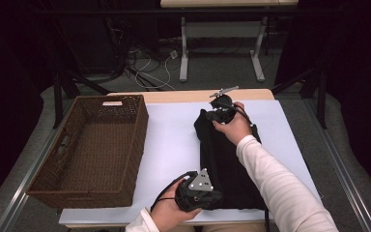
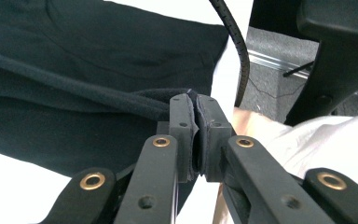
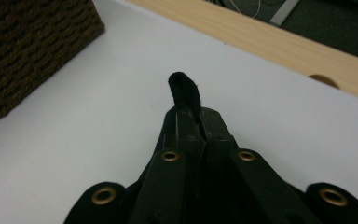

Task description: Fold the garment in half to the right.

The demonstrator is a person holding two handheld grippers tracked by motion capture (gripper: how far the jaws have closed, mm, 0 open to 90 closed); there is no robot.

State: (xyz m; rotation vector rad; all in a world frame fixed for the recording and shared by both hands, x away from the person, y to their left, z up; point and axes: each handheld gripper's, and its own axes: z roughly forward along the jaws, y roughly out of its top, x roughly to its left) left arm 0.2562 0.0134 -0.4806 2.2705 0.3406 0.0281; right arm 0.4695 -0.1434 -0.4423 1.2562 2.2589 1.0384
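- While both claws were clamped on it, the black garment [image 1: 227, 164] lay on the white surface [image 1: 174, 140], catalogued view by view below.

- High view:
  - Garment: a dark, folded strip on the right half of the surface, its long axis running from the near edge toward the far edge.
  - Left claw [image 1: 211, 197]: at the near end of the garment, close to the person's edge, held in the left hand [image 1: 171, 212]; it was closed on cloth at the near left corner.
  - Right claw [image 1: 211, 116]: at the far end, held in the right hand [image 1: 234, 128] with a white sleeve [image 1: 280, 183] lying across the cloth; it gripped the far left corner.
  - Wicker basket [image 1: 94, 150]: brown, nothing inside, standing on the left of the surface, well apart from the garment with bare surface between.

- Left gripper view:
  - Jaws pressed together with a fold of black fabric [image 2: 121, 100] pinched between the pads; the rest of the garment spread away to the left and above.

- Right gripper view:
  - Jaws shut on a small tuft of the black cloth [image 3: 185, 88] that stuck out past the tips; the basket wall [image 3: 28, 51] showed to the upper left, the wooden edge [image 3: 270, 44] beyond.

- Governing relation, as a judgement: each claw held one end of the same long edge, so the garment hung between them; the basket lay to the left of both, with the left claw the nearer to its near corner.
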